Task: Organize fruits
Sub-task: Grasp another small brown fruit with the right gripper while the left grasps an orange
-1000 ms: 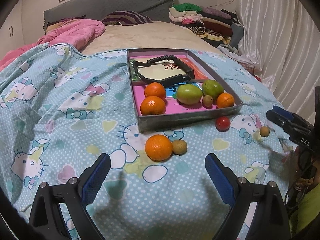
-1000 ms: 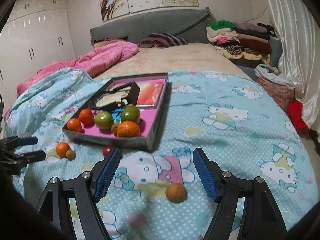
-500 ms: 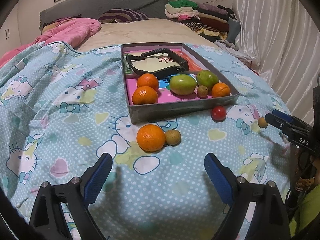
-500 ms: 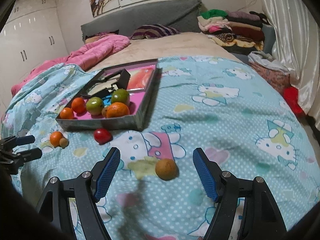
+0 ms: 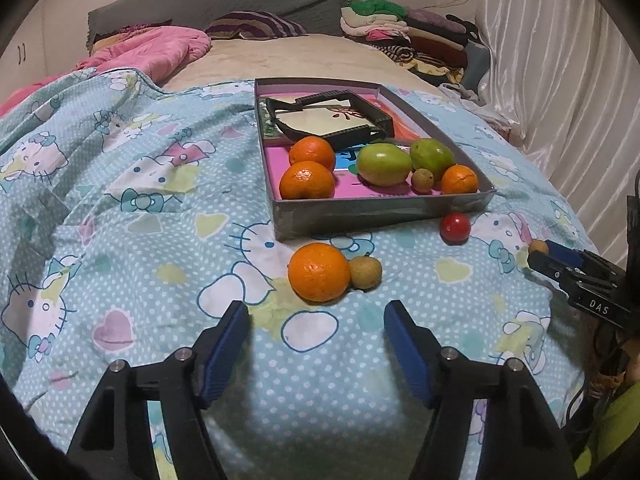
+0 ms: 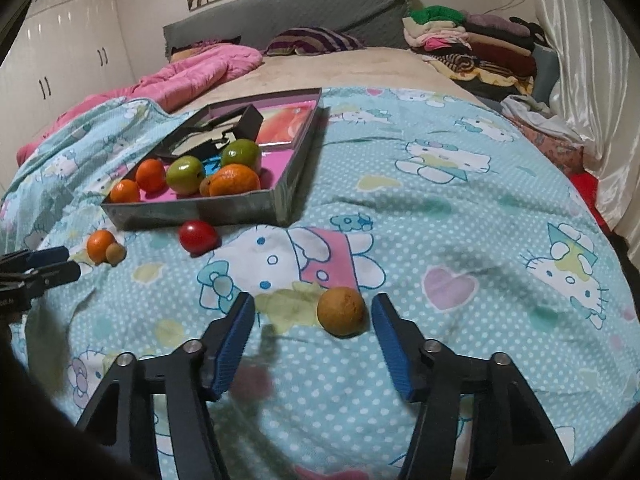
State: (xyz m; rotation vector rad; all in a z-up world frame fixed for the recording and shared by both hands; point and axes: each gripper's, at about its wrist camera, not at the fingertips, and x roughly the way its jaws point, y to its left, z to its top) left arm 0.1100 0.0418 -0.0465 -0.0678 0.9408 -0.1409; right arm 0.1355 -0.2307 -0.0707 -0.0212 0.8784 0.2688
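A grey tray (image 5: 380, 210) (image 6: 192, 212) on the bed holds several oranges, two green fruits and a small brown fruit. Loose on the bedspread lie an orange (image 5: 319, 272) (image 6: 100, 245) touching a small tan fruit (image 5: 365, 272) (image 6: 115, 253), a red fruit (image 5: 455, 227) (image 6: 199, 237) and a round brown fruit (image 6: 341, 311) (image 5: 537, 246). My left gripper (image 5: 316, 326) is open and empty, just short of the orange. My right gripper (image 6: 312, 316) is open, its tips on either side of the brown fruit, which sits near the right finger.
A black-framed plate (image 5: 328, 120) lies in the tray's far half. A pink quilt (image 6: 200, 72) is bunched at the bed's far left. Folded clothes (image 6: 472, 44) are stacked at the far right, and a white curtain (image 5: 560, 80) hangs beside the bed.
Both grippers have moved forward and down toward the bedspread. The left has closed in on the loose orange. The right now has the brown fruit between its tips.
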